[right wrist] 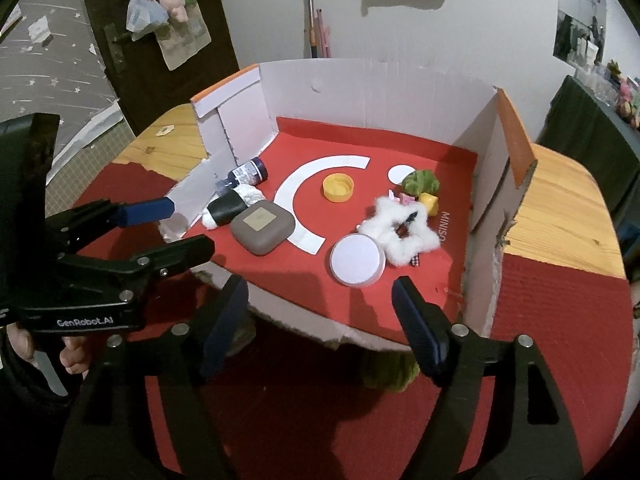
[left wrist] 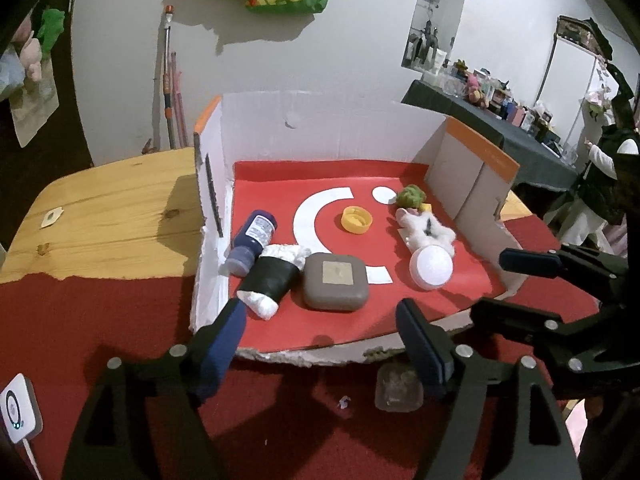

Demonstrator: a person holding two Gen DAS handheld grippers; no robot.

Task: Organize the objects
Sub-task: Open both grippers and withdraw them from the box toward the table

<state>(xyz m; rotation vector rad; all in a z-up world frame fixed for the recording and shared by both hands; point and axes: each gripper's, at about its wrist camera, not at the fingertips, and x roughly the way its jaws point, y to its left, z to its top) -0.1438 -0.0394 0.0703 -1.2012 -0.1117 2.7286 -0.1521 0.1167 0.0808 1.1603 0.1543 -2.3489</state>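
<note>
Both grippers wait at the box's open front, empty.

Left gripper and right gripper gape wide (nothing held); grey case, yellow cap and white tub lie inside the box.

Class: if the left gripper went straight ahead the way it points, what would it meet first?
Probably the grey case, lying just past the tray's front edge between the open left gripper fingers; depth is uncertain.

My left gripper and right gripper hover side by side before the cardboard tray, jaws spread, empty.
</note>
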